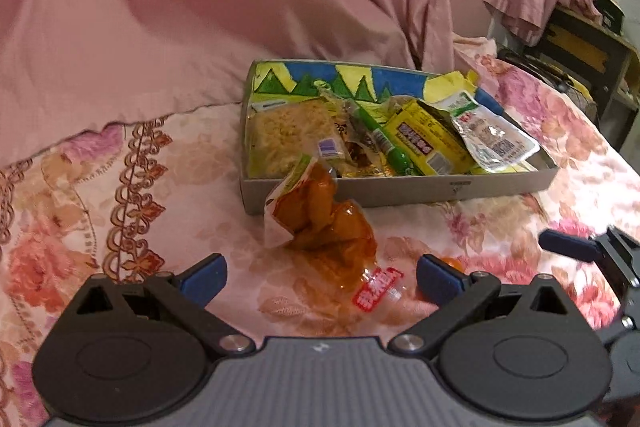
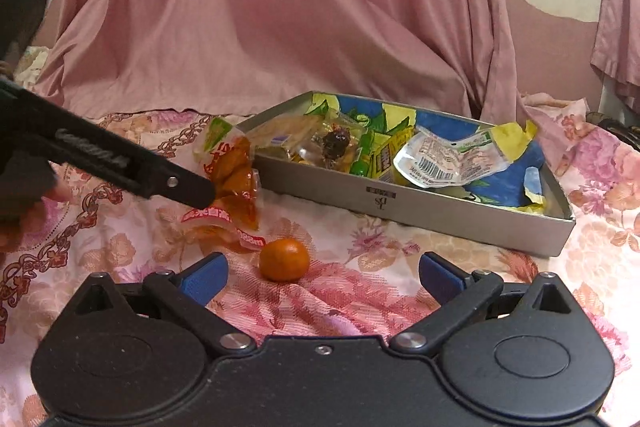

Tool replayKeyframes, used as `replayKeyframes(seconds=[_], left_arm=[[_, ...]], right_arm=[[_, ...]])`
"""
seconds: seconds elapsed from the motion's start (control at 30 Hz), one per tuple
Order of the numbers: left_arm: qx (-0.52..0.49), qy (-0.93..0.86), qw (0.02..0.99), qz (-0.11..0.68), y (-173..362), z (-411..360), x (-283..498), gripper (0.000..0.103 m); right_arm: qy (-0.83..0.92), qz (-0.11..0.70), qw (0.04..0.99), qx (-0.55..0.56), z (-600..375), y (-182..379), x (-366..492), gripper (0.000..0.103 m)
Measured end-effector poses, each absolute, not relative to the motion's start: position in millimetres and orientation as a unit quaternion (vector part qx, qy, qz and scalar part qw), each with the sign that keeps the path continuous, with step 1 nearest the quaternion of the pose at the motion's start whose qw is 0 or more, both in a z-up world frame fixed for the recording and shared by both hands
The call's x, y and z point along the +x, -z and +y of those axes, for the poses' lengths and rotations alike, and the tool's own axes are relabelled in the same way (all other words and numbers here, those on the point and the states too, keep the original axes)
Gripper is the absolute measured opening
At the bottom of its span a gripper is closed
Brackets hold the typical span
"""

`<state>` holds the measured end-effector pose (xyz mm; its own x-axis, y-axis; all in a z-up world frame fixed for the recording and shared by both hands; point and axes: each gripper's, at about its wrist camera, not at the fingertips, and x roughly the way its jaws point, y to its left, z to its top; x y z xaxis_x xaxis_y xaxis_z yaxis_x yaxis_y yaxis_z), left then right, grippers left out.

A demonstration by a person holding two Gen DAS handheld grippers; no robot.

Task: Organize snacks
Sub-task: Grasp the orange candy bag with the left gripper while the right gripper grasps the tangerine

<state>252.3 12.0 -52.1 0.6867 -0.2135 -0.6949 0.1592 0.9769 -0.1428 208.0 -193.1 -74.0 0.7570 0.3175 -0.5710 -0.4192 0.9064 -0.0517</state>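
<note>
A shallow grey box lies on the floral bedspread and holds several snack packets, with a noodle pack at its left end. An orange snack bag lies on the bed and leans on the box's near left corner. A small orange fruit sits on the bed just beyond my right gripper, which is open and empty. My left gripper is open and empty, just short of the orange bag. A sliver of the fruit shows by its right finger.
Pink draped fabric rises behind the box. Wooden furniture stands at the far right. The right gripper's finger shows at the right edge of the left view; the left gripper's arm crosses the right view.
</note>
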Motion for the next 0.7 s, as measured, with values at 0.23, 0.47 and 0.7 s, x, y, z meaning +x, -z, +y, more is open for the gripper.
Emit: replayKeyframes(seconds=[0.23,0.47,0.7], left_arm=[[-0.066,0.085,0.91,0.401,65,12,273,0.103],[-0.086,0.075,0.905,0.41,74,4,289,0.102],[-0.078,0.058,0.901,0.423,81,-3,299,0.083]], right_arm=[[-0.21,0.288,0.93,-0.094,-194,82,212,0.093],[-0.212,0.313,0.923,-0.071,-194,90,223,0.075],[-0.225,0.326,0.917,-0.058,-192,94,228,0.055]])
